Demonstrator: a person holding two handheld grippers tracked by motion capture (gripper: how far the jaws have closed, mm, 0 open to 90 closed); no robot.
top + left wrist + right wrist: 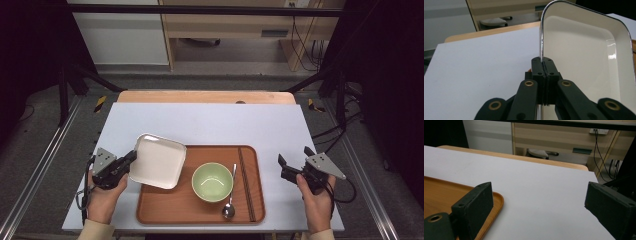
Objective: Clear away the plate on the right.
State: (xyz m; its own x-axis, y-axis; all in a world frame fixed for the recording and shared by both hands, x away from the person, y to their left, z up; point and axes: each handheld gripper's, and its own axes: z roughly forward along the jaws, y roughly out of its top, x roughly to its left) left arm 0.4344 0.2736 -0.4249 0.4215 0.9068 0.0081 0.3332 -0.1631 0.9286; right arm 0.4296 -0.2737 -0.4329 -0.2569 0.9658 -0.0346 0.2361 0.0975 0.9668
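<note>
Nearest the person, the left gripper [131,157] is clamped on the rim of the white square plate [159,161]; in the left gripper view its jaws stand pressed together with the thin edge of the plate [584,57] pinched between the pads [539,65], the dish rising tilted beyond them. The plate sits over the left end of the wooden tray [165,207], its left side raised and overhanging the tray's edge; whether the far corner rests on the tray I cannot tell. The step in hand looks to be setting this plate onto the tray beside the green bowl [212,181]; the next move calls for lowering it flat, clear of the bowl, and only then easing the grip. The right gripper [295,159] hovers off the tray's right side, its jaws wide apart with nothing between them; the tray's corner [496,197] lies just beside one finger [474,205]. A spoon [230,202] and dark chopsticks [246,182] lie right of the bowl; beyond, the white table [210,120] runs bare.
</note>
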